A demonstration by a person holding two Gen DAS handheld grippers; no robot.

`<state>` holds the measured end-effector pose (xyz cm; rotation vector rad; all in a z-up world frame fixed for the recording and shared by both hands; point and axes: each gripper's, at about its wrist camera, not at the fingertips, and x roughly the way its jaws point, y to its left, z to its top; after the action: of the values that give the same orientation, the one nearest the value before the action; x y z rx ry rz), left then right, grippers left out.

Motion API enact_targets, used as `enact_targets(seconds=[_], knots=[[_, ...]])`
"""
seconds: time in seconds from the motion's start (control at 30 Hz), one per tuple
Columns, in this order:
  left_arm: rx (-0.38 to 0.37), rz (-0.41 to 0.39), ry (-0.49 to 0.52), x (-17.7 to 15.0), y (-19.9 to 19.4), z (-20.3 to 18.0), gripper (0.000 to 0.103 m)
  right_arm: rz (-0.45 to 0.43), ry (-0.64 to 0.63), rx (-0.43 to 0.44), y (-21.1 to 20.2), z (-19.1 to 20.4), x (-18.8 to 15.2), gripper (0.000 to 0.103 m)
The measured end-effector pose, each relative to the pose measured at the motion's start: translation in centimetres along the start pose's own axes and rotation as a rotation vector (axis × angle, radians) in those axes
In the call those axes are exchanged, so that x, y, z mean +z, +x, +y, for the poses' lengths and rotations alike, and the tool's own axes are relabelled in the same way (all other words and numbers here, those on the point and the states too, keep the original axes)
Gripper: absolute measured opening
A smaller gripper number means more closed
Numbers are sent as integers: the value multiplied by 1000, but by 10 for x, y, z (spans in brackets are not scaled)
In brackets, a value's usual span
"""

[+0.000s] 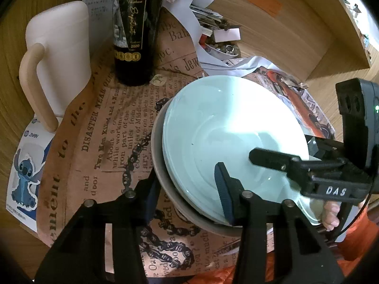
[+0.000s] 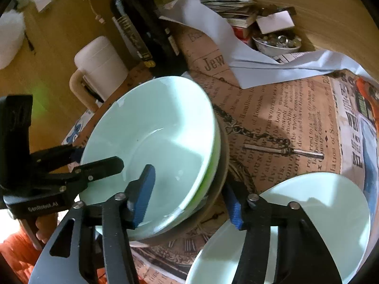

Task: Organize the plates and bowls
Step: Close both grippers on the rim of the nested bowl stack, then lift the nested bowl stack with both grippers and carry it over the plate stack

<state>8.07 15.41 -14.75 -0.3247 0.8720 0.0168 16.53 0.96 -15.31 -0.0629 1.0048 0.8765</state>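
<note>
A stack of pale green plates [image 1: 227,123] sits in a grey bowl [image 1: 156,142] on a newspaper-print mat [image 1: 101,142]. In the right wrist view a bright green plate edge [image 2: 209,177] shows within the stack [image 2: 154,123]. My left gripper [image 1: 187,170] straddles the stack's near-left rim, one pad against the grey bowl's outside and one on the top plate. My right gripper [image 2: 187,177] straddles the opposite rim the same way. Each gripper shows in the other's view: the right gripper's finger [image 1: 267,157] and the left gripper's finger [image 2: 104,165]. A separate pale green plate [image 2: 308,213] lies near right.
A dark wine bottle [image 1: 132,35] and a white jug [image 1: 59,54] with a beige handle stand behind the stack. Loose papers and a small bowl of metal bits [image 1: 222,49] crowd the back. A cartoon sticker sheet [image 1: 26,177] lies left. A person's fingers [image 1: 331,215] hold the right gripper.
</note>
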Motion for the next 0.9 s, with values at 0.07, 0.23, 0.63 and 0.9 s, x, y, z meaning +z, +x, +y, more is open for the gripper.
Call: enact_targets(seconds=[0.07,0.23,0.63,0.9], knots=[[15,-9,4,-1,-1,-2,44,0,21,4,-1,-3,1,44],[63,-29,31,-2,-2,-9,44,-13,37,-18,-2,-4,-1,39],[109,-43,43,-1,-4,-12,44,-28,39,-35,-1,-3,1,35],[114,-66,40,3,-8,-9,44,-43,36,-27,-2,-4,3,32]])
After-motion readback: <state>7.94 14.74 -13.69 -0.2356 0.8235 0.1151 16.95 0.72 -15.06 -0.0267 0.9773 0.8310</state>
